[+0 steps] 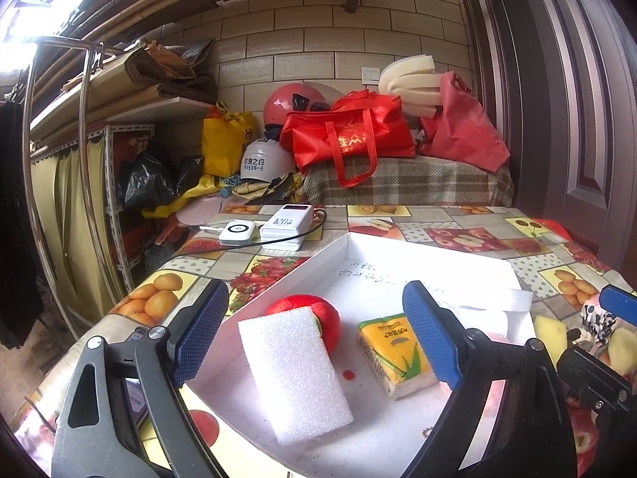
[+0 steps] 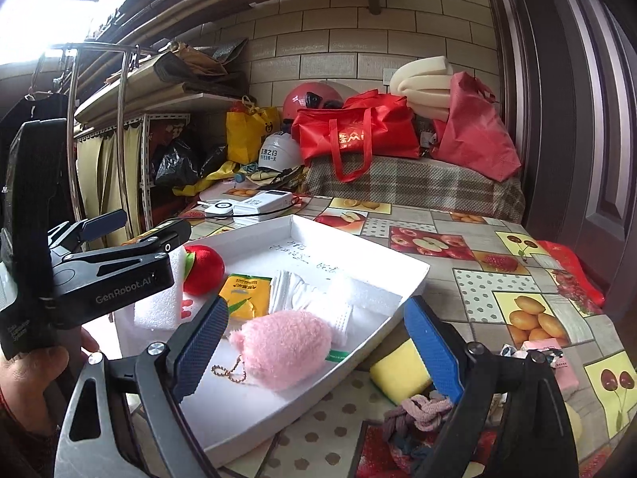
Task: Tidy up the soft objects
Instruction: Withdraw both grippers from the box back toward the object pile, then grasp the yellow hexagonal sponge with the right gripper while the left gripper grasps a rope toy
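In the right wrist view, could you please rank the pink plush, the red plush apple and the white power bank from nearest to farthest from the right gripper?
1. Pink plush: between the right gripper's fingers, in the tray.
2. Red plush apple: tray's far left.
3. White power bank: beyond the tray.

plush toys (image 2: 278,342): 2 (one red) | foam blocks (image 1: 292,374): 1 | tissue packs (image 1: 392,356): 1

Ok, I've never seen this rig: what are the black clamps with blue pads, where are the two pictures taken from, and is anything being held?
A person holds two hand-held grippers; each carries a camera looking along its jaws. The left gripper and right gripper are both open, holding nothing. On the fruit-print tablecloth sits a shallow white cardboard tray containing a white foam block, red plush apple, yellow tissue pack and pink fluffy keychain toy. A yellow sponge lies outside.
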